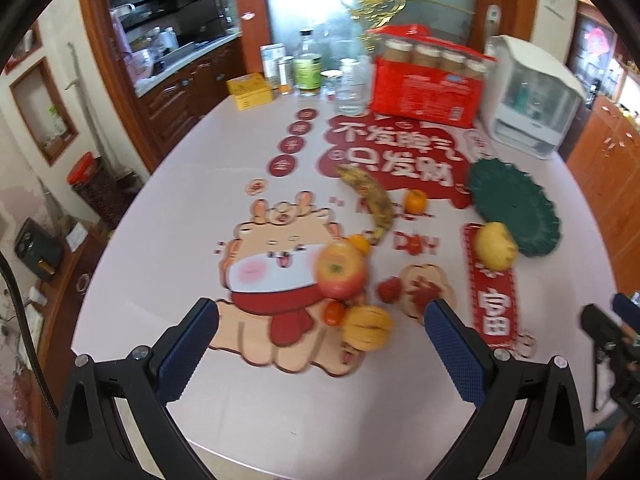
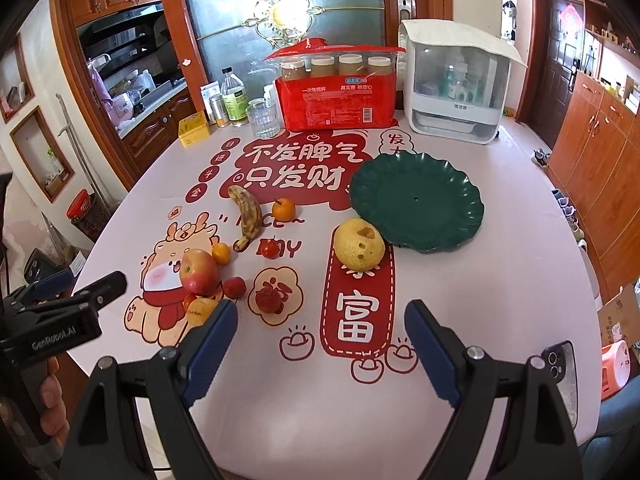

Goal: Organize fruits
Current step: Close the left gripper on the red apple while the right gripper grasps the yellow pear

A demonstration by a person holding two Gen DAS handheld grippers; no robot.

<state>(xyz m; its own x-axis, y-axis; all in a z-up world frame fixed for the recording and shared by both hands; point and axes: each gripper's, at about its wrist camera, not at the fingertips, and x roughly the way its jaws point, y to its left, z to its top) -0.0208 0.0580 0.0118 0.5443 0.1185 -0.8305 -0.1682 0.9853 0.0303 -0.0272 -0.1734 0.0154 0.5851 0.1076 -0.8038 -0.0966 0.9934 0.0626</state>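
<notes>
left gripper (image 1: pixel 320 332) fingers apart, empty, above apple (image 1: pixel 342 270) cluster | right gripper (image 2: pixel 320 338) apart, empty, short of pear (image 2: pixel 359 244) | green plate (image 2: pixel 416 200) bare, fruit loose on table (image 2: pixel 520 280) | step: first pick, judged | next: close on one fruit, carry to plate

The small orange-yellow fruit (image 2: pixel 200 309) is partly hidden behind a fingertip. The apple (image 1: pixel 342 270) is blurred in the left wrist view.
</notes>
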